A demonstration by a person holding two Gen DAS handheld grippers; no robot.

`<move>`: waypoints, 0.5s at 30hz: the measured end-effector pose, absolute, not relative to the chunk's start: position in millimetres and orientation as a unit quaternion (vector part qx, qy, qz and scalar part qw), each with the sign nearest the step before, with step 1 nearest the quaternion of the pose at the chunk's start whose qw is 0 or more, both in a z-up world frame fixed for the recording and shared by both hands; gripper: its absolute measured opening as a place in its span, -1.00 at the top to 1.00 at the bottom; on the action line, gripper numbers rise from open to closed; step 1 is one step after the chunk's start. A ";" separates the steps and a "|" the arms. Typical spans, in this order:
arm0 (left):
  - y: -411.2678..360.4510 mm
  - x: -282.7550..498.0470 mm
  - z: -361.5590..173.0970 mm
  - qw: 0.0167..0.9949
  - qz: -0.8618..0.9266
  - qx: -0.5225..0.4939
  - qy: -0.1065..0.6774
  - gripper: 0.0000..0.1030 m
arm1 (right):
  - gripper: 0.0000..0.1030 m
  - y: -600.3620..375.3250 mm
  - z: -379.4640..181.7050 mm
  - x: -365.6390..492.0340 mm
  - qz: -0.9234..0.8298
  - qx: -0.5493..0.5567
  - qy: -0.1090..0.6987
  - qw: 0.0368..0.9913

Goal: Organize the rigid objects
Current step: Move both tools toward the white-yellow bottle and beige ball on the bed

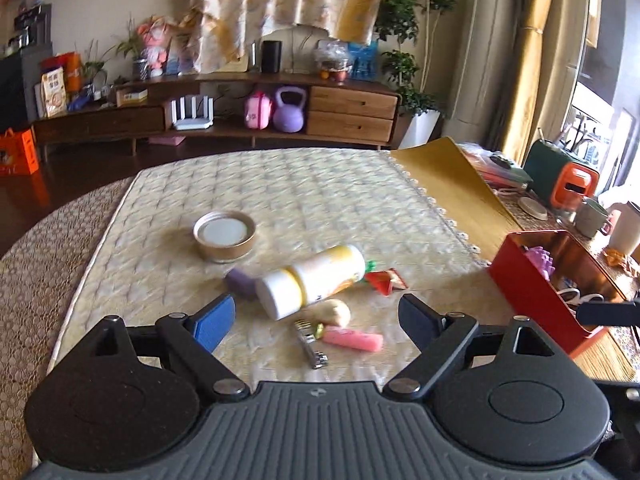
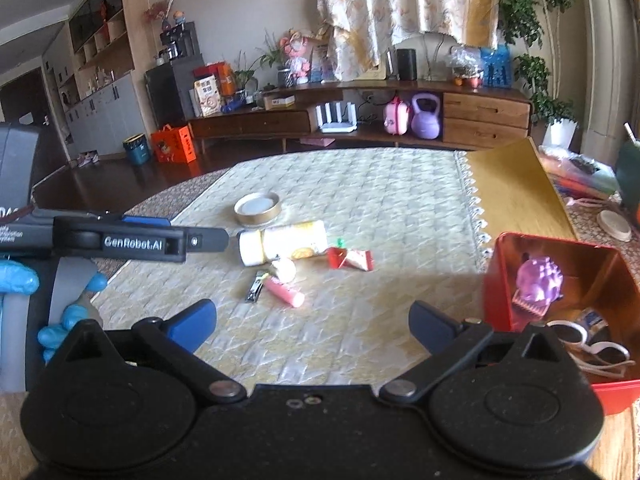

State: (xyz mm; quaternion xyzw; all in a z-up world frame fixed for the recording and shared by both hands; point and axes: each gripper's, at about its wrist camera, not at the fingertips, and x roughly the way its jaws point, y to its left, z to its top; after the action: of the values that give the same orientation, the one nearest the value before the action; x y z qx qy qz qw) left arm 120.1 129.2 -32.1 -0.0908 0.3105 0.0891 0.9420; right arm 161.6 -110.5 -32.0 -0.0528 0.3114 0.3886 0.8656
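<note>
Several small items litter a quilted cream table mat (image 1: pixel 320 184) before a wooden sideboard (image 1: pixel 224 116).

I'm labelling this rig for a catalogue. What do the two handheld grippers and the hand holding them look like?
Both the left gripper and right gripper are black, with ribbed bodies, round pivot discs, silver pins and blue finger pads. One finger reads "GenRobot.AI". The hand wears a blue glove.

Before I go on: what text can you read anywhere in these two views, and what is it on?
"GenRobot.AI": on the left gripper, side view in the right wrist camera.
White small print behind it on the same gripper: cut off, unreadable.
Bottle label: blurred.
Red packet: blurred.
Orange bag on the floor: too small.
Snack bag on the cabinet: too small.
</note>
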 end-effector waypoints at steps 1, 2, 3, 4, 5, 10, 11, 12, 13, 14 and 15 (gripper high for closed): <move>133.4 120.6 -34.3 0.942 0.083 -0.094 0.311 -0.73 | -0.99 -108.2 -33.8 161.7 0.392 -0.057 0.312 0.863; 136.0 121.3 -35.8 0.943 0.078 -0.093 0.310 -0.73 | -0.99 -105.7 -35.5 161.5 0.395 -0.062 0.313 0.862; 138.2 122.7 -37.7 0.944 0.074 -0.089 0.308 -0.73 | -0.99 -102.7 -37.6 162.1 0.397 -0.067 0.314 0.860; 138.6 123.9 -39.7 0.945 0.074 -0.085 0.308 -0.74 | -0.99 -99.8 -39.2 162.6 0.398 -0.070 0.316 0.858; 139.9 126.4 -41.7 0.945 0.076 -0.083 0.308 -0.73 | -0.99 -96.9 -41.5 164.3 0.399 -0.072 0.319 0.857; 148.7 145.3 -51.7 0.943 0.076 -0.084 0.314 -0.74 | -0.99 -83.2 -50.9 174.8 0.396 -0.080 0.333 0.852; 149.7 150.3 -53.2 0.943 0.074 -0.079 0.315 -0.73 | -0.99 -80.3 -52.7 177.0 0.395 -0.082 0.335 0.851; 151.0 154.6 -55.0 0.943 0.071 -0.074 0.316 -0.73 | -0.99 -77.5 -54.6 179.8 0.397 -0.084 0.337 0.850; 152.3 159.7 -56.7 0.943 0.067 -0.071 0.318 -0.74 | -0.99 -74.6 -57.0 183.0 0.398 -0.085 0.341 0.848; 154.0 164.4 -58.6 0.942 0.064 -0.069 0.321 -0.74 | -0.98 -71.7 -59.1 185.5 0.398 -0.086 0.343 0.846; 155.9 168.6 -60.5 0.942 0.062 -0.069 0.323 -0.74 | -0.98 -69.4 -60.9 188.0 0.400 -0.086 0.346 0.844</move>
State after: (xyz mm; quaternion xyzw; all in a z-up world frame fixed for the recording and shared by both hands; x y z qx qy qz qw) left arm 168.6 155.9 -60.5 -0.0686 0.3228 0.0615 0.9420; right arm 188.0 -69.4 -60.9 -0.0865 0.3456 0.4001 0.8444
